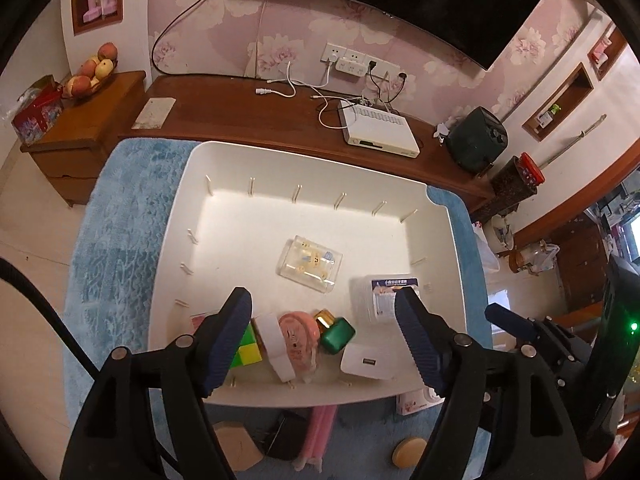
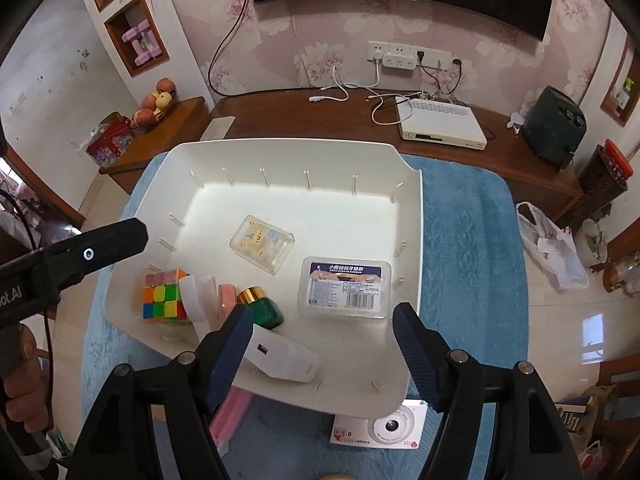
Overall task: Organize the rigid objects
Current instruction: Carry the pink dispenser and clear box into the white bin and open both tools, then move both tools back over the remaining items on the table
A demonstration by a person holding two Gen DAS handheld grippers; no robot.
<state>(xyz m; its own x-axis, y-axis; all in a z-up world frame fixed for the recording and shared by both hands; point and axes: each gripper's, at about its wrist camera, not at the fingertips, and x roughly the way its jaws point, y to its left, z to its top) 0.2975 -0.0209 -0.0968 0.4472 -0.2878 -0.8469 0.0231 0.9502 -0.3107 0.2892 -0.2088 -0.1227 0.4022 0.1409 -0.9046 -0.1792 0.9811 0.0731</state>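
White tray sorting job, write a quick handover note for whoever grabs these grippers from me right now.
Left gripper: open, empty, over the white tray's near edge.
Right gripper: open, empty, above the white charger.
In the tray: Rubik's cube, green bottle, floss-pick box, clear case, tape roll.
Left on the blue mat: pink pack, toy camera, round wooden piece.

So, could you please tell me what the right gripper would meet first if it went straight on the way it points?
Probably the white charger lying near the white bin's front wall, just ahead of the open right gripper; depth is unclear.
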